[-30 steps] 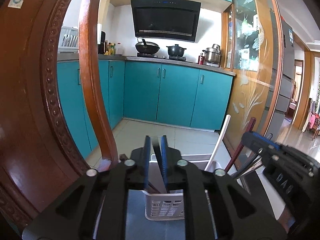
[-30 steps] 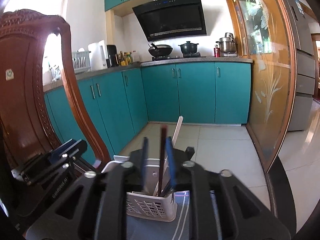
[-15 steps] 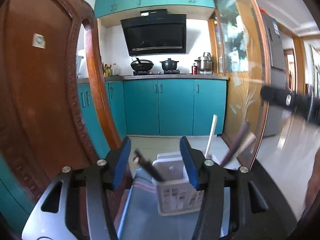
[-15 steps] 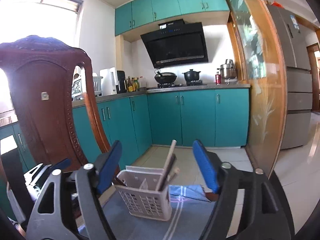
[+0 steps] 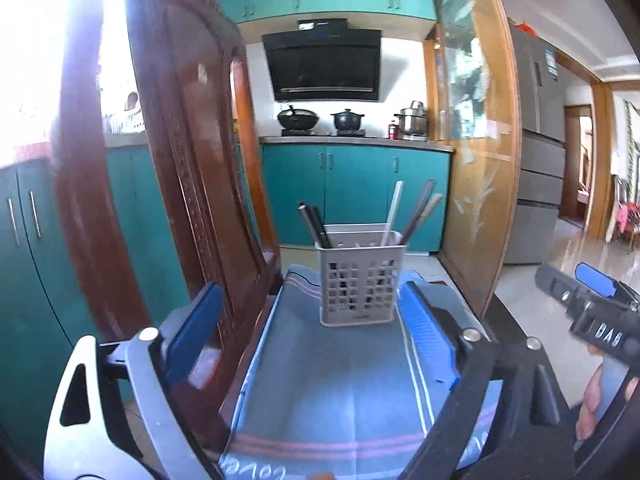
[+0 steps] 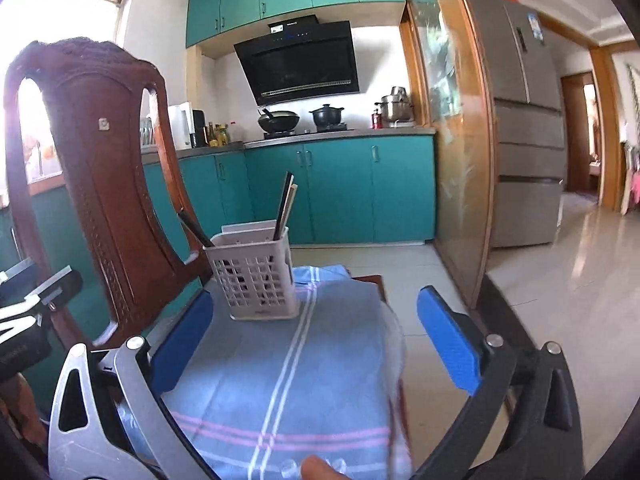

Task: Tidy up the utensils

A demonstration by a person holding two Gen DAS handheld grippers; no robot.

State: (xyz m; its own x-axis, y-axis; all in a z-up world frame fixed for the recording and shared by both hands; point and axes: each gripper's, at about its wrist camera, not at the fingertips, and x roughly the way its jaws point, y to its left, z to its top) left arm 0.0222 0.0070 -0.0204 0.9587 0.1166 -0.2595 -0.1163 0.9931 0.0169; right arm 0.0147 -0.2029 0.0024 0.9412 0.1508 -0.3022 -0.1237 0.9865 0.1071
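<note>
1. The white basket (image 5: pixel 360 280) stands upright on a blue striped cloth (image 5: pixel 340 380), near the far edge of the cloth and about the middle of its width.
2. The sticks in the basket look like chopsticks. Two dark ones (image 5: pixel 314 224) lean to the left. A white one (image 5: pixel 392 214) and two brownish ones (image 5: pixel 422 210) lean to the right.
3. In the right camera, the dark pair (image 6: pixel 194 228) pokes out at the basket's left corner and the others (image 6: pixel 285 206) stand at its right corner.
4. The left gripper (image 5: pixel 312 328) is spread wide. Nothing is between its blue pads (image 5: pixel 196 328). It sits back from the basket and does not touch it.
5. The right gripper (image 6: pixel 316 332) is spread wide too, and it holds nothing. It is also back from the basket.
6. No loose chopstick or spoon shows on the cloth in either view.
7. So the putting-in step looks done. The job seems to be at its end, or very near it.
8. If more things wait outside the views, the next move would be to go and find one, pinch it near its middle, and drop it in standing up.
9. The person would need to take care not to knock the light basket over.
10. The side of the right gripper, seen by the left camera, shows letters (image 5: pixel 608 334) that seem to read "DAB".
11. Some white writing sits at the near edge of the cloth, but it is cut off and cannot be read.
12. A brown chair (image 6: pixel 100 168) stands just left of the cloth, with a small sticker (image 6: pixel 103 124) too tiny to read.
</note>
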